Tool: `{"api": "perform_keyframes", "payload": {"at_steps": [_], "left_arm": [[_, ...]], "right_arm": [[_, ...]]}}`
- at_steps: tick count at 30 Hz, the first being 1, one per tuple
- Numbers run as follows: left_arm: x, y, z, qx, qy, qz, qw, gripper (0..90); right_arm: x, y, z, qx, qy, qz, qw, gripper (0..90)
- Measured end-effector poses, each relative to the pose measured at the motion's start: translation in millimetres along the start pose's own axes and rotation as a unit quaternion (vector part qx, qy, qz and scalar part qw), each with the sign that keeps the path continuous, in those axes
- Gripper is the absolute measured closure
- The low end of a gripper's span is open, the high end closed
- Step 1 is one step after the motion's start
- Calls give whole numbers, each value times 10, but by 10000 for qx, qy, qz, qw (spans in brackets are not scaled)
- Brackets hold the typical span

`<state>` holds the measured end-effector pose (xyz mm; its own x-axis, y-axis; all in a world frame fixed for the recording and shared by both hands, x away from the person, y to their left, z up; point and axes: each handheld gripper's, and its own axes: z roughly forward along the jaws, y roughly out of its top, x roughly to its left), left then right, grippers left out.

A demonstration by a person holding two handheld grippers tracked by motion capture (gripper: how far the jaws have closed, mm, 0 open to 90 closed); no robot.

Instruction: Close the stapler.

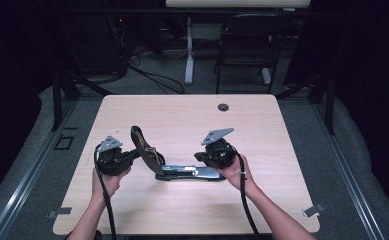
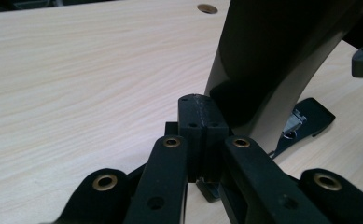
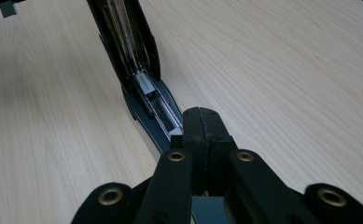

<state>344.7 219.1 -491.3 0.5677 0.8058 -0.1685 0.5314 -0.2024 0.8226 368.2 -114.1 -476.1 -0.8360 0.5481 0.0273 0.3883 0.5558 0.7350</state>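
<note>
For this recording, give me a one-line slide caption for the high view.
Two shut grippers, left and right, work an opened black stapler on a light wooden table.

The black stapler's raised top cover (image 2: pixel 272 60) is cut off by the left gripper view's top edge. In the right gripper view, closed jaws hide the near end of its silver staple channel (image 3: pixel 153 100). Whether they touch it cannot be told.

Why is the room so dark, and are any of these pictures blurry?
High view: light falls on the table, surroundings black, glare on the stapler base. Left gripper view: the stapler lid is close, dark and soft. Right gripper view: the magazine is sharp, far end blurred.
</note>
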Motion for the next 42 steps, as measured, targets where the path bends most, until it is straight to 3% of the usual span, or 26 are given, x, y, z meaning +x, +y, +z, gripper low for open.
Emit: {"api": "perform_keyframes", "payload": {"at_steps": [5, 13, 20, 26, 32, 42], "left_arm": [[-37, -12, 46, 192, -64, 127, 9997, 894], [-70, -12, 70, 196, -67, 152, 9997, 892], [-76, -9, 70, 120, -47, 162, 9998, 892], [-89, -4, 84, 116, -46, 183, 9998, 892], [-98, -3, 90, 148, -65, 226, 9996, 892], [-195, -12, 144, 302, -269, 531, 9978, 891]], "right_arm": [[-21, -2, -37, -59, -80, 15, 9999, 900], [23, 54, -72, -182, -145, -63, 9997, 900], [131, 255, -140, -412, -92, -273, 9987, 900], [126, 374, -42, -477, 10, -218, 9986, 900], [205, 535, 48, -457, 109, -351, 9983, 900], [381, 821, 47, -654, 192, -645, 9956, 900]]}}
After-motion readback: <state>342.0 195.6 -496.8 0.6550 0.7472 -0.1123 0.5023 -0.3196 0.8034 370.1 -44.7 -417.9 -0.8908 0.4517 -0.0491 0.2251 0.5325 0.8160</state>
